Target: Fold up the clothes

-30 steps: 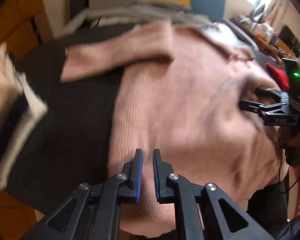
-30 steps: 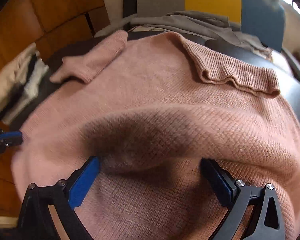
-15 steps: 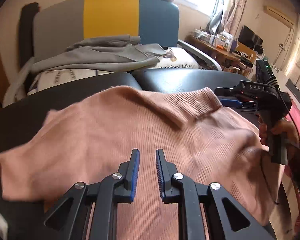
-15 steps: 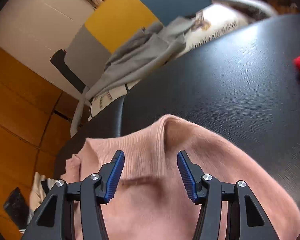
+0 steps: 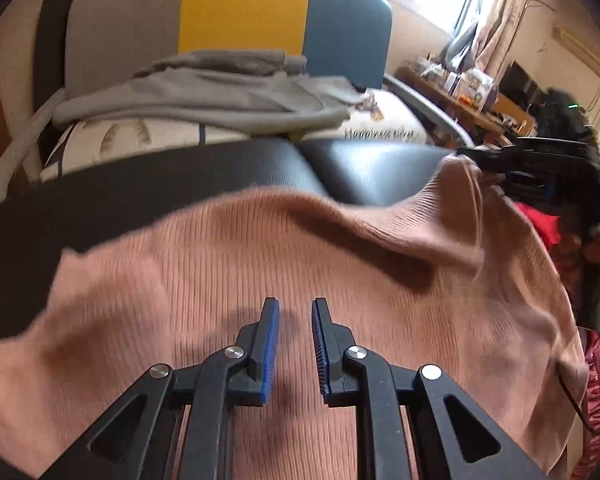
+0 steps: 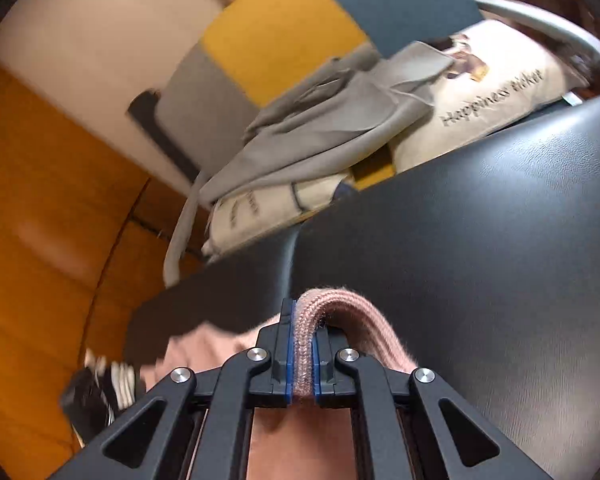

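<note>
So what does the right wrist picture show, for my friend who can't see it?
The right gripper is shut on a fold of the pink sweater above a black table. Behind are grey clothes on a chair.

Pink sweater (image 5: 300, 280): motion-blurred, cut off below. Right tongs (image 5: 480, 160): smeared, tips hidden. Striped garment (image 6: 108, 384): blurred, partly hidden.

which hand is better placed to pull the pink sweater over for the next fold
Right. The right gripper is already shut on the pink sweater at its ribbed edge, lifting it. The left gripper is open above the flat middle, gripping nothing.
</note>
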`<state>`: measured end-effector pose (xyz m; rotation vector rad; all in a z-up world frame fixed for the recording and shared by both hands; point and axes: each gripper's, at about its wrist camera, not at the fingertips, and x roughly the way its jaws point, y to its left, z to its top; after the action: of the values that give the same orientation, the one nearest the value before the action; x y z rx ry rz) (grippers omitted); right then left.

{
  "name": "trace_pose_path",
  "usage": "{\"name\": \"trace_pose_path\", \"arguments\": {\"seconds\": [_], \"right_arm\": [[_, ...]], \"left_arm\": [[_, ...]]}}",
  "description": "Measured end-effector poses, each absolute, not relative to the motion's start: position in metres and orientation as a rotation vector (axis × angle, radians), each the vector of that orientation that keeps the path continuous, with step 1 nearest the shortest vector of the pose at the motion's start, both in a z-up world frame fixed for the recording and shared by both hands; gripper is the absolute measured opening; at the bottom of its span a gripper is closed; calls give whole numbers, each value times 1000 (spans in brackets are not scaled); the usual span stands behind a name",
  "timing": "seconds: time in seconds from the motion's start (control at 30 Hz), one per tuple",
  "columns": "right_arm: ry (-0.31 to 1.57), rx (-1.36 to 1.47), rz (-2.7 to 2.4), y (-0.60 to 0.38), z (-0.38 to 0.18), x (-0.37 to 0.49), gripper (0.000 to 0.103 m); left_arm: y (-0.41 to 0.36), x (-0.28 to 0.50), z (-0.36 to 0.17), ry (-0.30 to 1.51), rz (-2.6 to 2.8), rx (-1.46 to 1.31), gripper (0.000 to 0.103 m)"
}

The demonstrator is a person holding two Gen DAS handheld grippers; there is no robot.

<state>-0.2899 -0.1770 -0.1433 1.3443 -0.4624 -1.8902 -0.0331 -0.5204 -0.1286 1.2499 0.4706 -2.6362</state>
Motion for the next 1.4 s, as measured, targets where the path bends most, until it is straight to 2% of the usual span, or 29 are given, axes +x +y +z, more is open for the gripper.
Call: {"name": "trace_pose_path", "arguments": {"seconds": [0.1,0.17,0.23,0.3,0.33,0.37,0.43,0.63,0.77,0.9,1.03,1.4], "right_arm": [[-546,1402,-1903,-180,-152,-316,7],[-611,1462,-1855,-187,-168,-329,12],[-669,1479,-1813,-184,-173,-337,16],[-725,1454,-1761,-176,-169,-339,31],[-721,1434,-1764,-171,-163,-339,44],[-696,1410,-1780,-164,-155,-337,50],[-640,1366,-1795,-150,-139,-331,50],[-132,1260,-1959,-144,-105,-279,50],[129,1240,-1963,-169,-119,-259,50],[330,1260,-1957,-202,-148,-256,48],[362,1234,-1980,-219,-148,-268,48],[510,1150,-2025,-274,-142,-288,50]], "left_arm": [[-523,-58,-135,392,-2639,1312,16],[-525,-74,-144,338,-2610,1369,16],[-533,-78,-147,375,-2586,1339,17],[-542,-80,-151,434,-2570,1318,17],[-541,-80,-151,434,-2567,1314,17],[-540,-80,-150,424,-2564,1315,16],[-532,-85,-148,389,-2605,1333,16],[-515,-120,-143,362,-2654,1353,16],[-517,-148,-144,324,-2617,1337,16],[-538,-151,-150,371,-2565,1286,16],[-554,-143,-155,343,-2529,1215,18],[-600,-136,-157,427,-2417,1137,19]]}}
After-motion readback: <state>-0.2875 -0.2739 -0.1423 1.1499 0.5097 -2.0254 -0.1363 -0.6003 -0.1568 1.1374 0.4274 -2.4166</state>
